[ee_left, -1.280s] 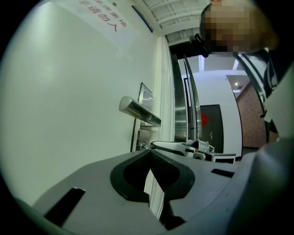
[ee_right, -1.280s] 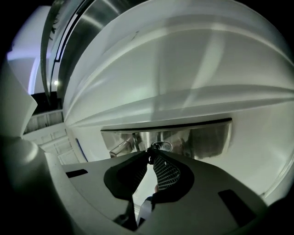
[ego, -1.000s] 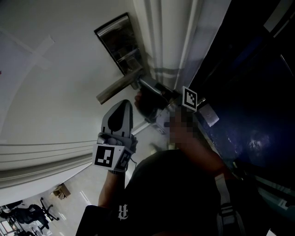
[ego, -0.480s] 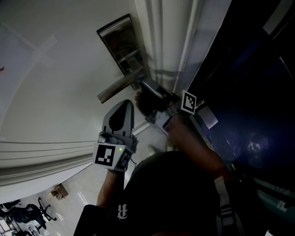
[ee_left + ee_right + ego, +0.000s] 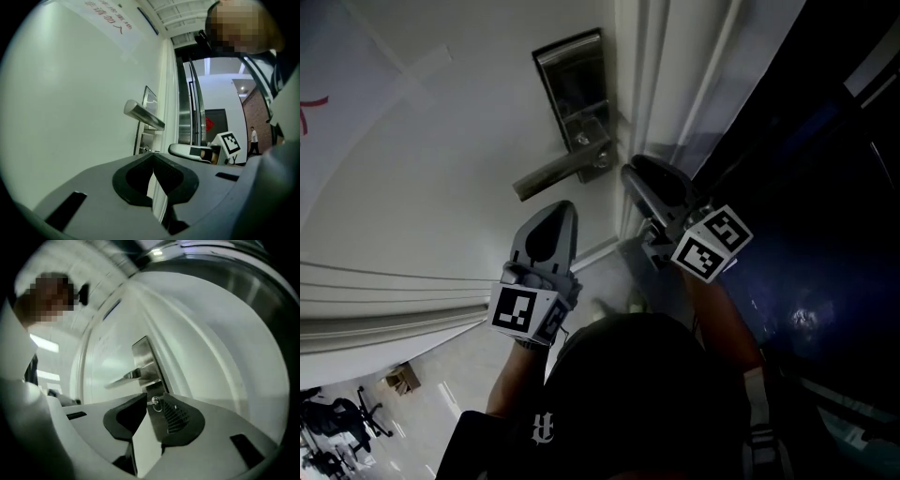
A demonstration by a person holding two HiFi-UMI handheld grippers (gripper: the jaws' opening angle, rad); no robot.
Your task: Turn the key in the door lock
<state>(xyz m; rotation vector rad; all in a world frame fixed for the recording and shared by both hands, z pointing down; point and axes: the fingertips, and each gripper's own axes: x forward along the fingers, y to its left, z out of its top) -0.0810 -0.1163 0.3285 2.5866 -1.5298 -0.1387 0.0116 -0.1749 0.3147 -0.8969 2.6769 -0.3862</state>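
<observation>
A steel lock plate (image 5: 574, 89) with a lever handle (image 5: 555, 175) is on the white door (image 5: 422, 187). A small key (image 5: 155, 403) sticks out of the cylinder below the handle. My right gripper (image 5: 630, 176) hangs just right of the lock, its jaws opening. The key shows beyond the tips, and no pad presses on it. In the right gripper view, the right gripper (image 5: 154, 396) points at the lock plate (image 5: 144, 363). My left gripper (image 5: 557, 212) is held below the handle, shut and empty, and the left gripper view shows the handle (image 5: 143, 114).
The white door frame (image 5: 661, 66) runs beside the lock, with dark glass (image 5: 825, 206) to its right. An office chair (image 5: 337, 412) and a cardboard box (image 5: 398, 378) stand on the floor at the lower left. A person (image 5: 253, 139) walks far off.
My right gripper has come off the lock, moved right and rolled, so its marker cube faces up. The lock cylinder it covered is now bare. The left gripper has stayed put.
</observation>
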